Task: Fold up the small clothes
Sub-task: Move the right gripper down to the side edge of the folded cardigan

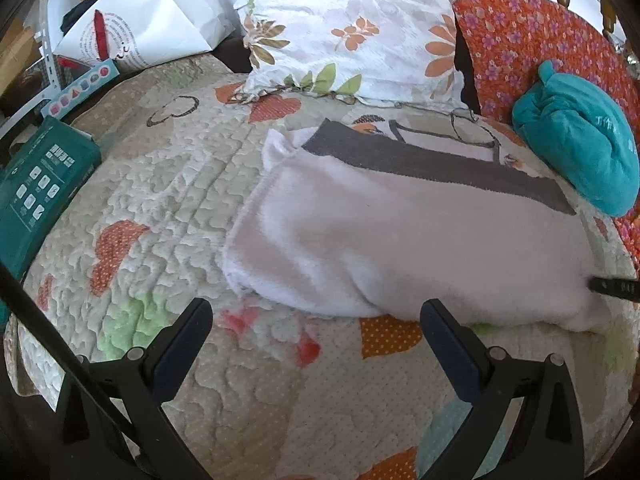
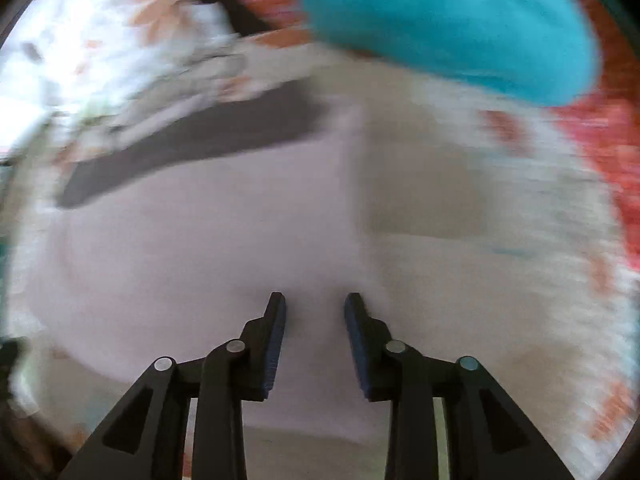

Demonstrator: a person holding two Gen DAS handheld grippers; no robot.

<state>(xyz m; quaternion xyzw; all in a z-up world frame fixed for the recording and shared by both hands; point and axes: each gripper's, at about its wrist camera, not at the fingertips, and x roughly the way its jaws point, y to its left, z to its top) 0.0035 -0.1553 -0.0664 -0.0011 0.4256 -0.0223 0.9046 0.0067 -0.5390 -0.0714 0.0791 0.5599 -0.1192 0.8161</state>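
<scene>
A white fleecy garment [image 1: 400,232] with a dark grey band [image 1: 420,160] along its far edge lies folded flat on the quilt [image 1: 168,200]. My left gripper [image 1: 316,306] hangs open and wide just in front of the garment's near edge, holding nothing. In the blurred right wrist view, my right gripper [image 2: 315,297] points down over the white garment [image 2: 200,240], with its jaws apart and no cloth pinched between them. One of its black fingertips [image 1: 612,288] shows at the garment's right end. A bundled teal cloth [image 1: 580,148] rests beyond, at the right.
A floral white pillow [image 1: 352,28] and an orange flowered cushion [image 1: 532,40] stand at the back. A green box [image 1: 40,188] lies at the quilt's left edge, with a white paper bag [image 1: 148,20] behind it. The teal cloth [image 2: 452,20] is just past the garment.
</scene>
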